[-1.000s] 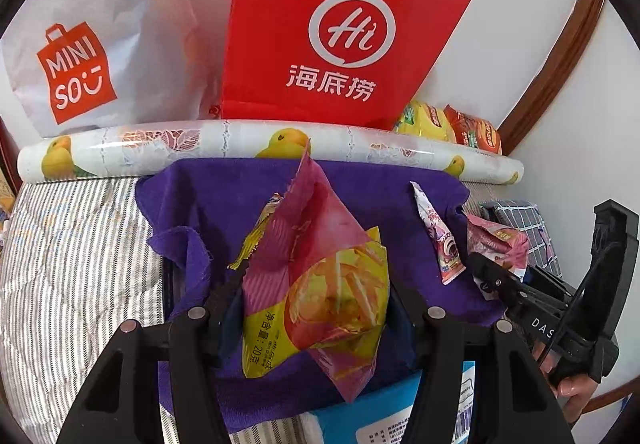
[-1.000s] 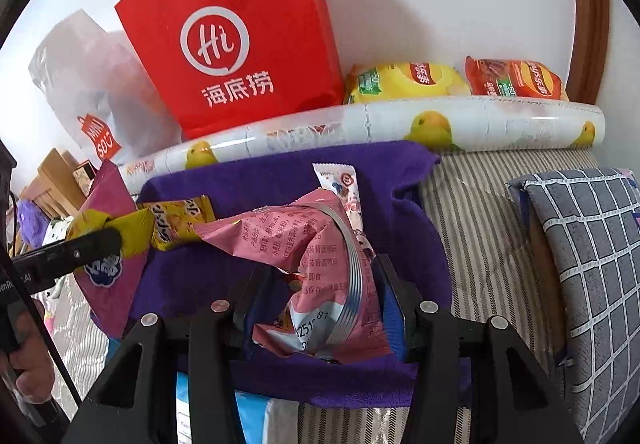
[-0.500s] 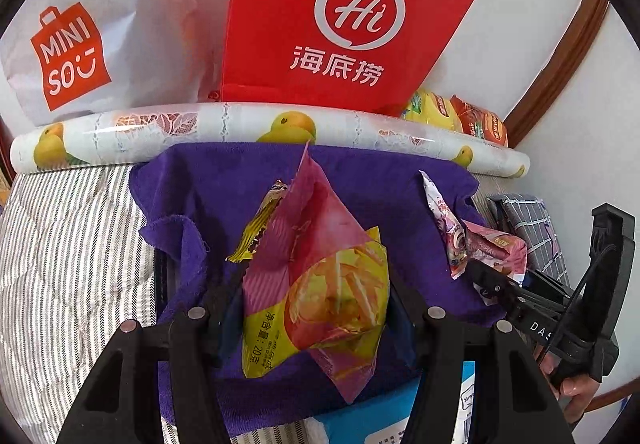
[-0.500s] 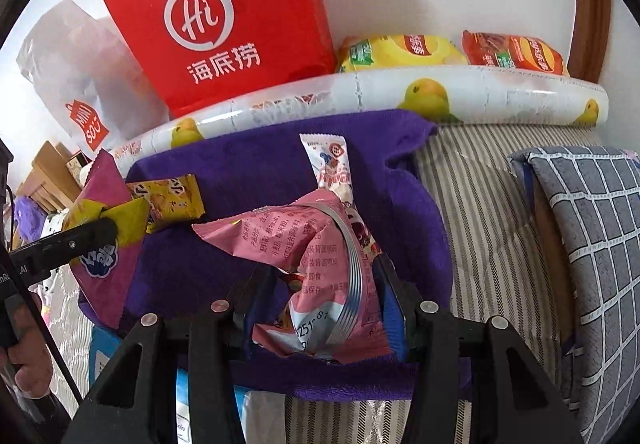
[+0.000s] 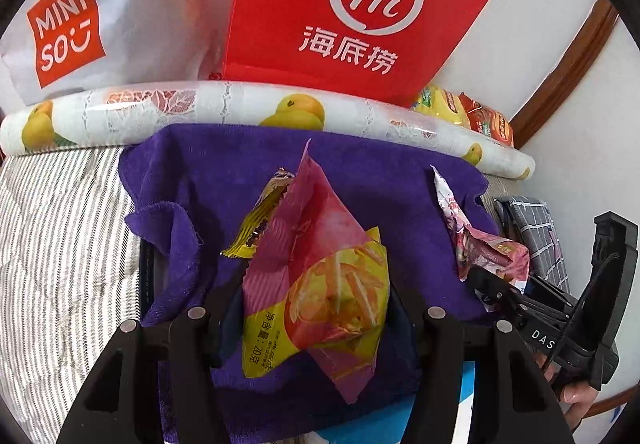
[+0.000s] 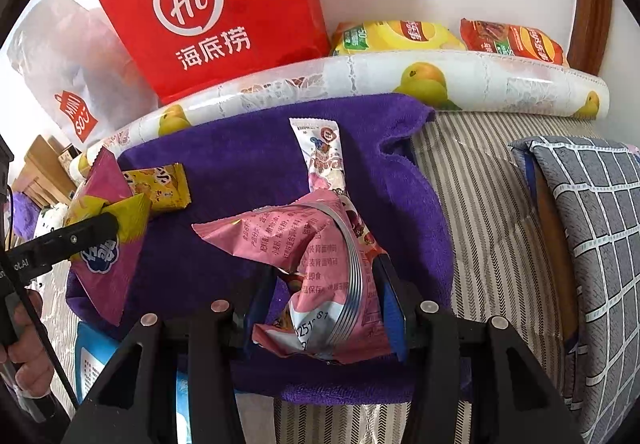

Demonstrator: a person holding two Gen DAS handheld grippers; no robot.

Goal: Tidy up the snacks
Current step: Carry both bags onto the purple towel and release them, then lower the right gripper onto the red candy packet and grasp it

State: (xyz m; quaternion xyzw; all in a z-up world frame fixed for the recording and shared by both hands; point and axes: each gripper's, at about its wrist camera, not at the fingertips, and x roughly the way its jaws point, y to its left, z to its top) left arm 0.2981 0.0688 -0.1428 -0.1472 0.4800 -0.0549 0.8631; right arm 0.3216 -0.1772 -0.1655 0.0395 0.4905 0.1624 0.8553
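Observation:
My left gripper (image 5: 316,300) is shut on a magenta and yellow chip packet (image 5: 320,284), held above a purple towel (image 5: 224,172); the packet also shows in the right wrist view (image 6: 106,240). My right gripper (image 6: 324,296) is shut on a pink snack packet (image 6: 316,276), also seen in the left wrist view (image 5: 492,256). A small yellow snack (image 6: 160,190) and a long white and pink packet (image 6: 322,156) lie on the towel (image 6: 240,148).
A red paper bag (image 5: 360,12) and a white Miniso bag (image 5: 80,16) stand behind a fruit-print roll (image 5: 200,108). Yellow (image 6: 396,36) and red (image 6: 512,40) chip bags lie behind the roll. A grey checked pillow (image 6: 592,228) lies right on striped bedding (image 6: 488,212).
Both grippers have moved forward, closer to the bags, each keeping its packet. The red bag looks larger in both views.

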